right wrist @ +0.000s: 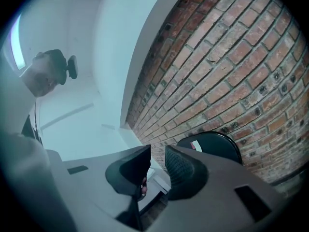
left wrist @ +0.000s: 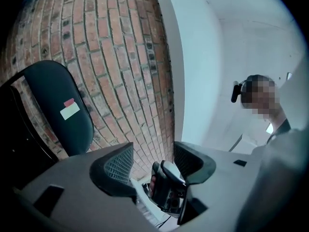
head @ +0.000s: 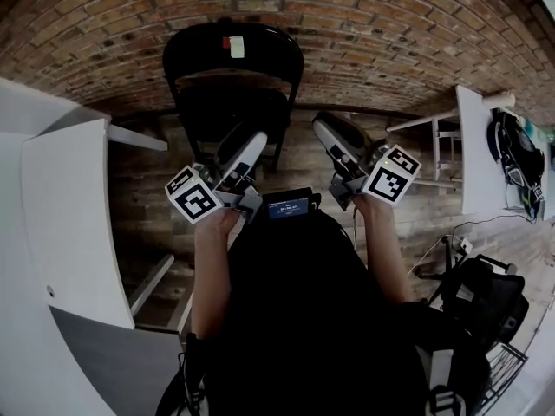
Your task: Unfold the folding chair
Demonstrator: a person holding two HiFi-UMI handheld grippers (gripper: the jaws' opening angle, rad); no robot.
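Observation:
A black folding chair (head: 232,59) stands against the brick wall, with a white and red sticker on its rounded backrest and a dark seat panel below it. My left gripper (head: 257,139) hovers in front of the chair's lower part without touching it, open with nothing between its fingers. My right gripper (head: 323,122) is held beside it, also clear of the chair, its jaws a narrow gap apart and empty. The left gripper view shows the backrest (left wrist: 58,105) at left and the open left gripper (left wrist: 152,161). The right gripper view has the backrest (right wrist: 217,144) past the right gripper (right wrist: 157,166).
A white desk (head: 69,215) fills the left side. At right a white table (head: 473,146) carries a dark bag (head: 516,159). A black bag (head: 481,293) and a wire basket sit on the wooden floor at lower right. A small screen (head: 289,206) hangs at my chest.

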